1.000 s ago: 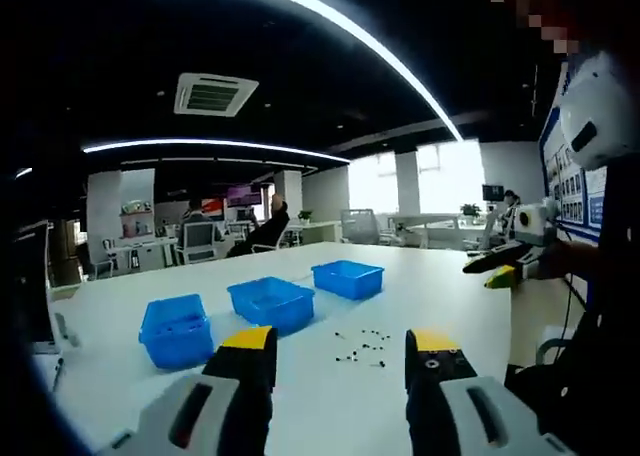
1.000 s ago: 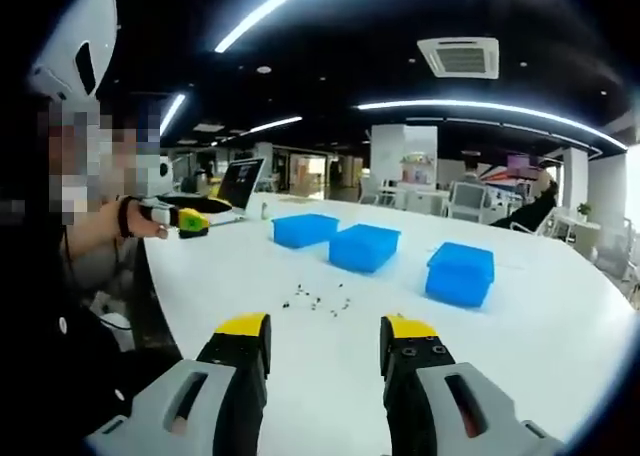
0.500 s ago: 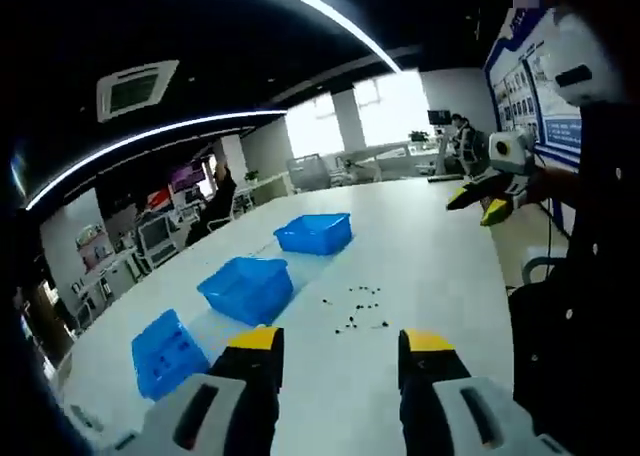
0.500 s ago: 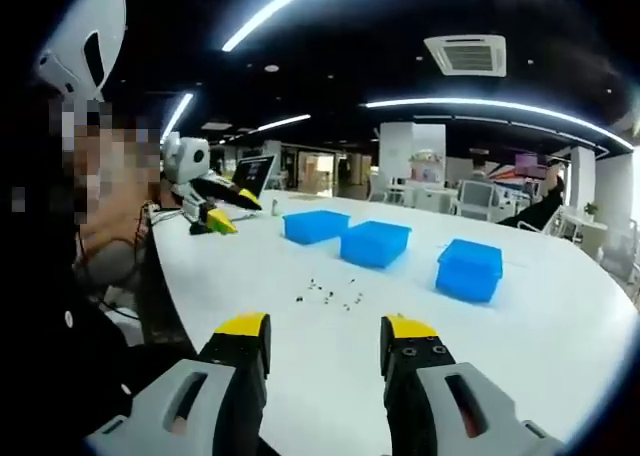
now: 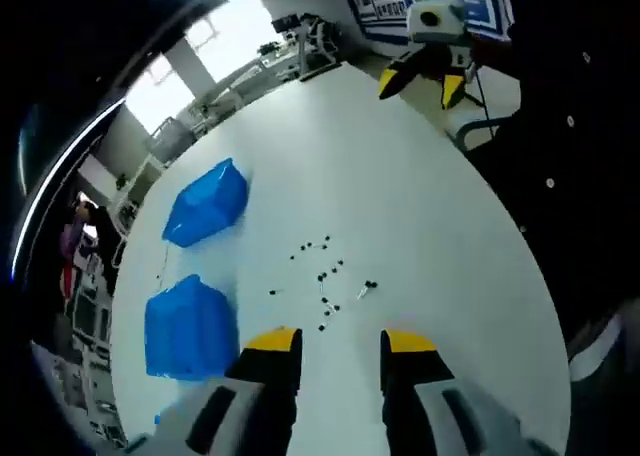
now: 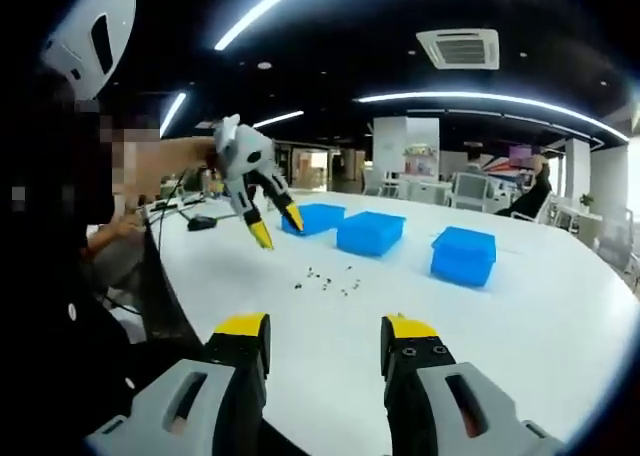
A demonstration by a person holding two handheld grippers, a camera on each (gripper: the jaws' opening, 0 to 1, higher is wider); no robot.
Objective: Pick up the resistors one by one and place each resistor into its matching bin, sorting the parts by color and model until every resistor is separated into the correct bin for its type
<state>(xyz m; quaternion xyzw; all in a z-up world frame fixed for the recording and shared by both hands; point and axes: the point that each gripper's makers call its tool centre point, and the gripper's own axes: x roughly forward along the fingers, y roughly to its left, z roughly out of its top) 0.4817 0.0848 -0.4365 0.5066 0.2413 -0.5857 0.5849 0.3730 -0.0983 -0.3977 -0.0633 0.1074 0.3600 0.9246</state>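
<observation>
White surface point(image 5: 420, 196), broad, curved near edge. Resistors point(image 5: 325, 276) scattered mid-surface, loose cluster, apart from bins point(image 5: 205, 204). Three blue bins point(image 6: 370, 233) in a far row. Left tool point(image 5: 340, 344) above the cluster, jaws parted, nothing held. Right tool point(image 6: 325, 328) wide, holding nothing, well back. Resistors judged tiny, light, thin-leaded; best pinched across the body. Ample bare room around.

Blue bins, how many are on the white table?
3, in a row beyond the scattered resistors in the right gripper view: one bin partly behind the left claw, a middle bin, and one farthest right.
</observation>
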